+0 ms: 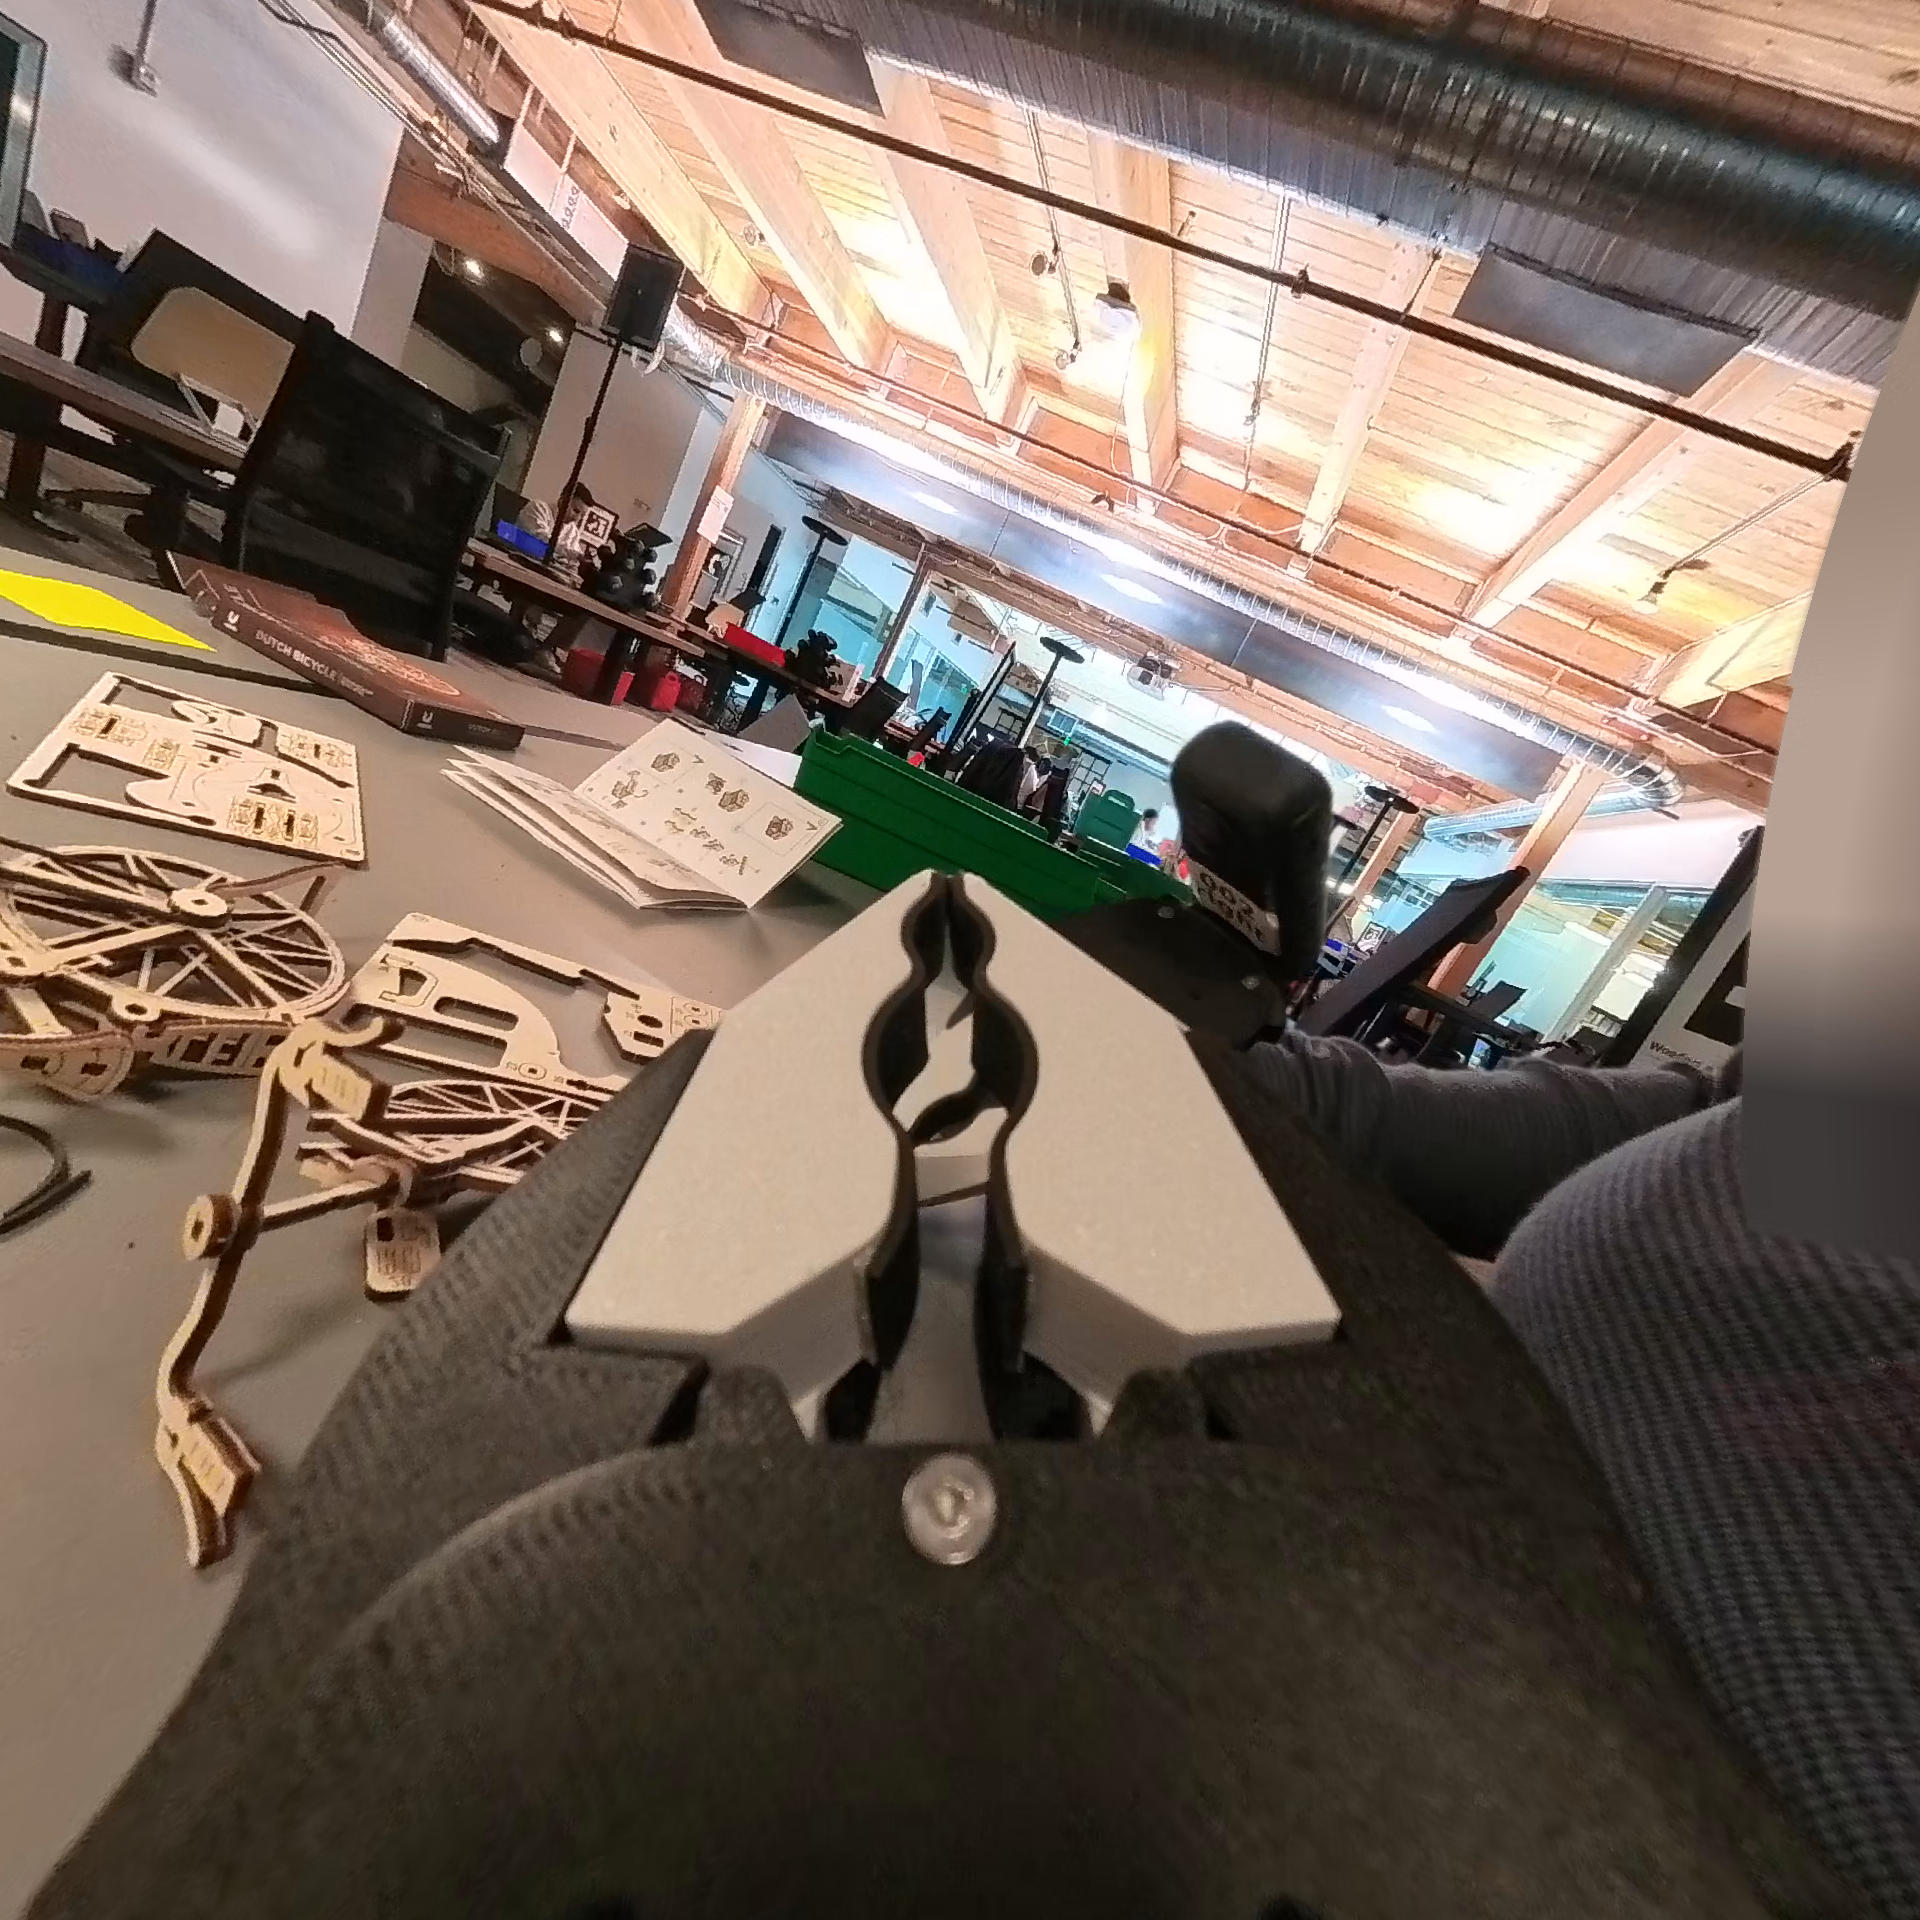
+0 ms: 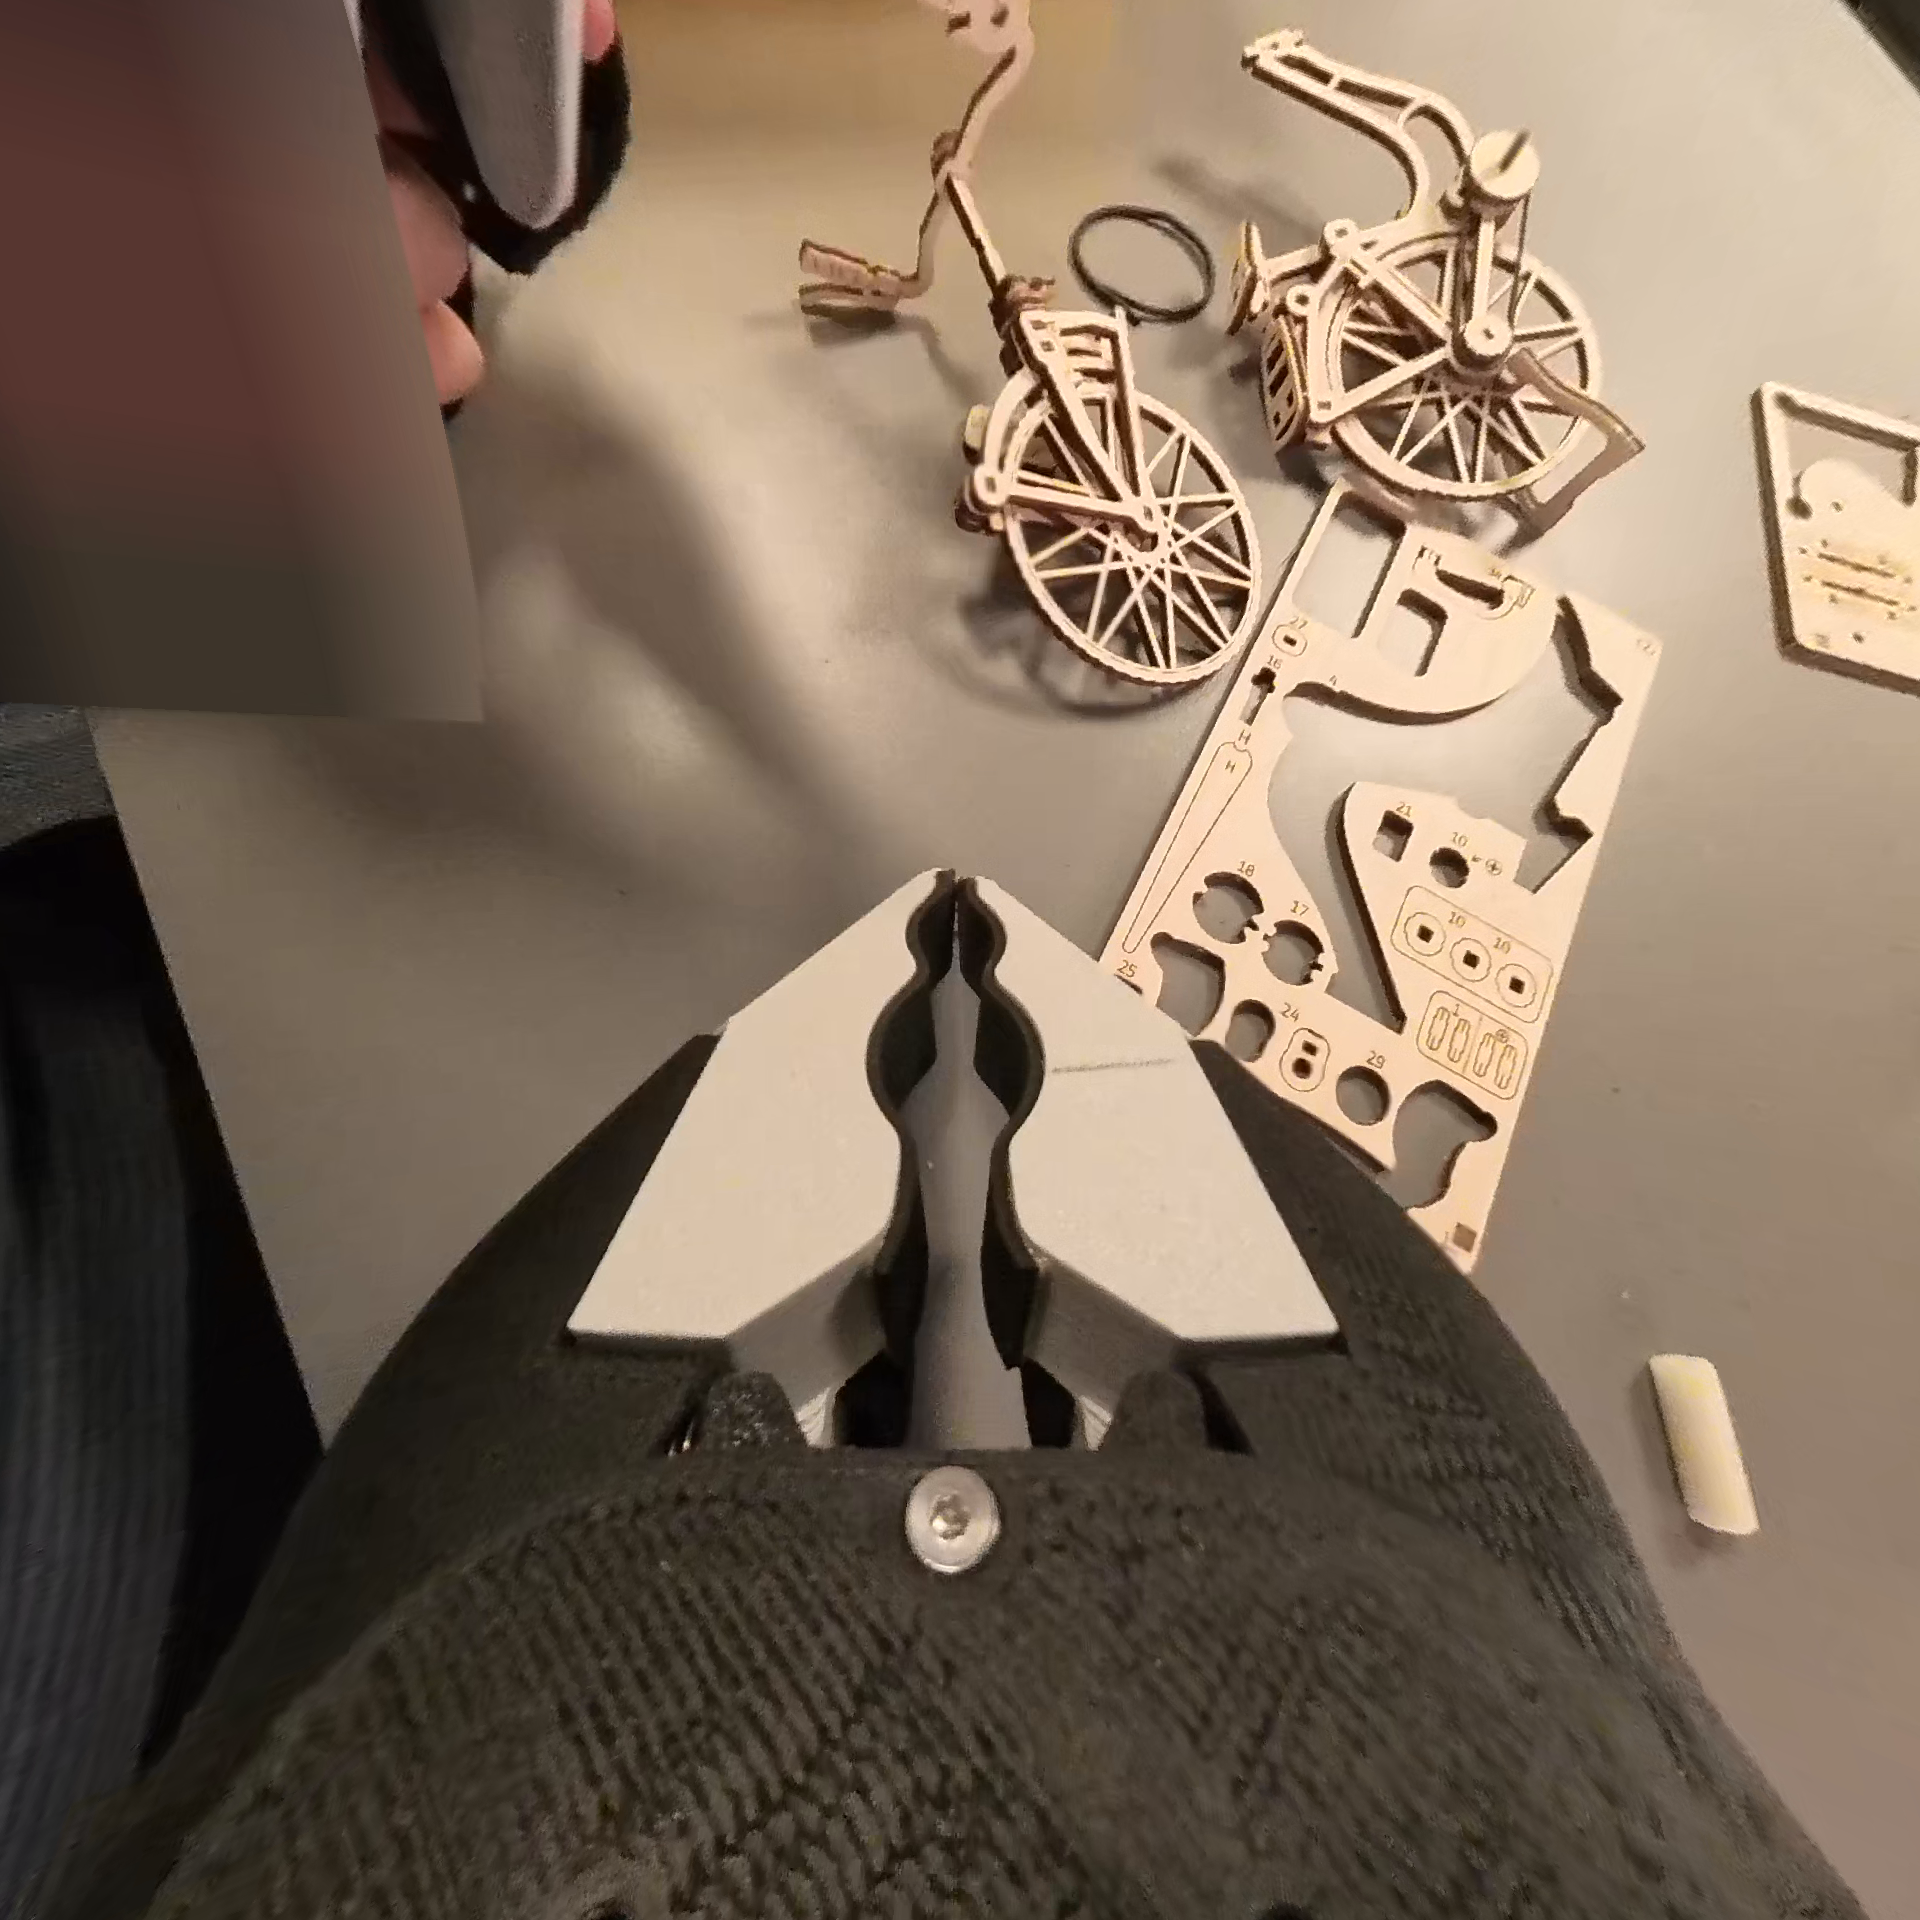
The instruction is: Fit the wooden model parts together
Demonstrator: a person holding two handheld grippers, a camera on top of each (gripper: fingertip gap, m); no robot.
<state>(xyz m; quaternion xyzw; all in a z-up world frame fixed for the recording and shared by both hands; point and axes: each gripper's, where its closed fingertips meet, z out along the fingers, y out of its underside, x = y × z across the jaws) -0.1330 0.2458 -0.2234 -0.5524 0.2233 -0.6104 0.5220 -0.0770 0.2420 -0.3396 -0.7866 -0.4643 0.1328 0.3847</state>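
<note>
Two wooden bicycle sub-assemblies lie on the grey table (image 2: 644,831). The front wheel with fork and handlebar (image 2: 1117,530) lies ahead of my right gripper (image 2: 956,883). The rear wheel with frame (image 2: 1423,343) lies to its right. Both also show in the left wrist view, the front wheel part (image 1: 416,1122) and the rear wheel part (image 1: 156,956), left of my left gripper (image 1: 948,883). Both grippers are shut and empty, held above the table, apart from the parts. The left gripper (image 2: 520,135) also shows in the right wrist view, held in a hand at the top left.
A punched-out wooden sheet (image 2: 1455,862) lies right of the right gripper, another sheet (image 2: 1849,540) at the far right. A black rubber band (image 2: 1141,265) and a small white piece (image 2: 1704,1455) lie loose. An instruction booklet (image 1: 665,821), a dark box (image 1: 343,655) and a green tray (image 1: 935,821) sit farther back. My hands' fingertips stand some 12 cm from each other. The small white piece (image 2: 1704,1455) lies around 15 cm away from my right fingertips.
</note>
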